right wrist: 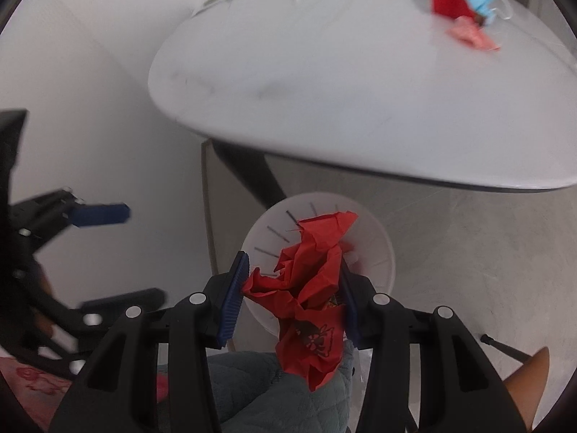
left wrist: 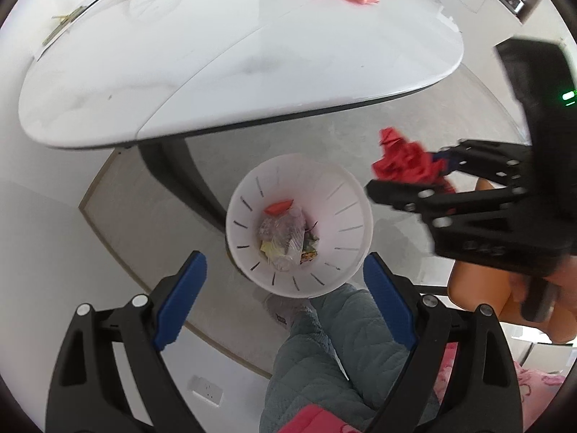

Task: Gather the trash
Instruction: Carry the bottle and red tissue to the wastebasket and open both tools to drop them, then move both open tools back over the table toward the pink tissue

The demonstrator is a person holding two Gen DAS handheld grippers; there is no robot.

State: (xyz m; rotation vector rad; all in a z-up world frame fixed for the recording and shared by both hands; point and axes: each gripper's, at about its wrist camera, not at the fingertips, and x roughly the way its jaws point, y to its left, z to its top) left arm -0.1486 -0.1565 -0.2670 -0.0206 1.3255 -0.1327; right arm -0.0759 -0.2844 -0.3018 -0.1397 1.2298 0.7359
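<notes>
My left fingers [left wrist: 285, 299] hang wide apart and empty over the bin [left wrist: 346, 216], which stands on the floor below the surface [left wrist: 252, 54]. To the right, my right fingers [right wrist: 292, 292] pinch a crumpled red paper [right wrist: 310, 288] just above the bin's rim. I should centre it over the opening, then spread the fingers. More scraps [right wrist: 468, 32] lie far right.

Bin floor [right wrist: 375, 252] mostly behind crumpled red paper [right wrist: 310, 288]; blurred far-table scraps [right wrist: 465, 11].

white table [left wrist: 216, 72] — dark leg [left wrist: 187, 169] | grey floor [left wrist: 360, 137] | white wall [left wrist: 43, 234]
</notes>
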